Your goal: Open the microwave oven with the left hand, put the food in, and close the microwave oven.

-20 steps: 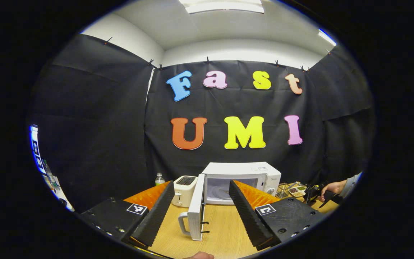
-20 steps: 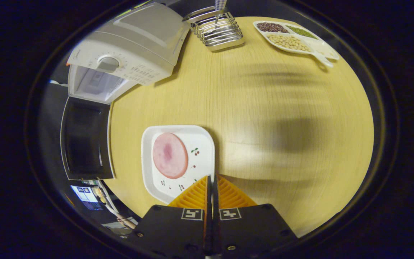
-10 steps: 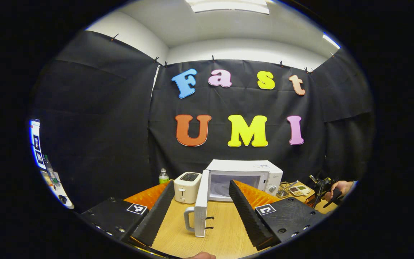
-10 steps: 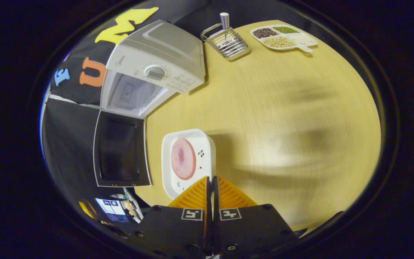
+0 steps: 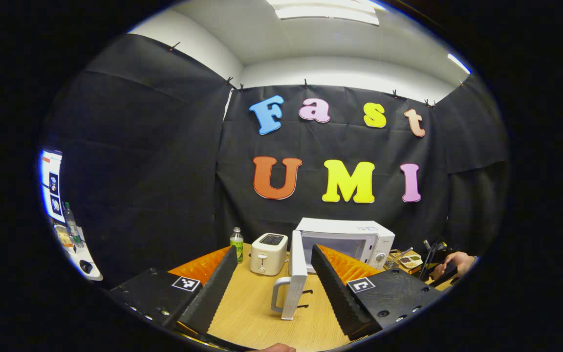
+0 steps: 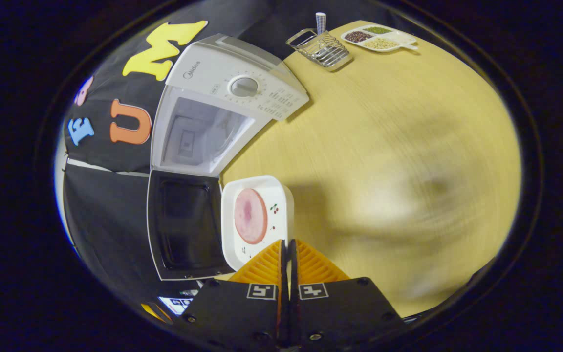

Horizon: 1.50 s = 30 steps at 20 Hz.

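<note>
The plate (image 6: 257, 220), pinched at its rim by the right tool (image 6: 287, 254), has neared the microwave (image 6: 223, 102) at the counter's (image 6: 384, 146) back edge; left tool (image 5: 274, 274) hangs released, door (image 5: 295, 276) open.

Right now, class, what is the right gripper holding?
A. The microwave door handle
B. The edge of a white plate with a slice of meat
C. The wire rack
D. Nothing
B: the right gripper is pinched shut on the white plate's edge, meat slice on it.
</note>
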{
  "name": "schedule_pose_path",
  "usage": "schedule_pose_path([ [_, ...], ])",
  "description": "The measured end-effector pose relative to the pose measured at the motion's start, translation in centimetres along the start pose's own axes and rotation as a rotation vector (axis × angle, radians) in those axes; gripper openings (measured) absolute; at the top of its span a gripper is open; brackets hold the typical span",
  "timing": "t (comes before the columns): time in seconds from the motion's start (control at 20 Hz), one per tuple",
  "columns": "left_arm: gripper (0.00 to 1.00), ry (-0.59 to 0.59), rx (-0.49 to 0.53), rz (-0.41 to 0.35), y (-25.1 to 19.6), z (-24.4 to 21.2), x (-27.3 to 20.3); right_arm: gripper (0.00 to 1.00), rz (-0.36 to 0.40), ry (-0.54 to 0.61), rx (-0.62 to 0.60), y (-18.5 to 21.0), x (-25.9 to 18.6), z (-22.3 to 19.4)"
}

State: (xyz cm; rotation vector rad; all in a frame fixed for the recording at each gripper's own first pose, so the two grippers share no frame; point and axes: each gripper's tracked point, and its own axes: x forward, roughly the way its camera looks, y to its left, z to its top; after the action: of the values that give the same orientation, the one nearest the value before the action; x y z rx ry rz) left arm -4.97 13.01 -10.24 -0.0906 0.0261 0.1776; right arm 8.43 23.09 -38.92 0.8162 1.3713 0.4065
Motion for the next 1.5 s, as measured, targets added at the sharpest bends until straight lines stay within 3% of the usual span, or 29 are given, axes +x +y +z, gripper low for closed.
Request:
schedule_pose_path([
  [0.5, 0.93, 0.004, 0.001, -0.003, 1.8, -1.0, -0.6, 0.04, 0.06, -0.243, 0.217, 8.5, 8.5, 3.3],
  [0.75, 0.93, 0.021, 0.006, -0.005, 1.8, -1.9, -0.6, 0.04, 0.143, -0.432, 0.362, 12.6, 11.9, 6.6],
  [0.9, 0.93, 0.027, 0.013, -0.009, 1.6, -2.6, -0.4, 0.04, 0.157, -0.516, 0.358, 14.4, 14.0, 8.3],
  [1.1, 0.93, 0.054, 0.017, -0.005, 1.9, -3.7, 0.6, 0.05, 0.184, -0.632, 0.392, 15.1, 16.3, 11.8],
  [1.3, 0.93, 0.081, 0.019, -0.007, 2.2, -4.8, 1.5, 0.04, 0.137, -0.804, 0.388, 14.4, 17.4, 15.7],
  [1.5, 0.93, 0.103, 0.022, -0.002, 2.5, -5.7, 2.0, 0.05, 0.122, -0.87, 0.421, 14.3, 19.1, 17.6],
])
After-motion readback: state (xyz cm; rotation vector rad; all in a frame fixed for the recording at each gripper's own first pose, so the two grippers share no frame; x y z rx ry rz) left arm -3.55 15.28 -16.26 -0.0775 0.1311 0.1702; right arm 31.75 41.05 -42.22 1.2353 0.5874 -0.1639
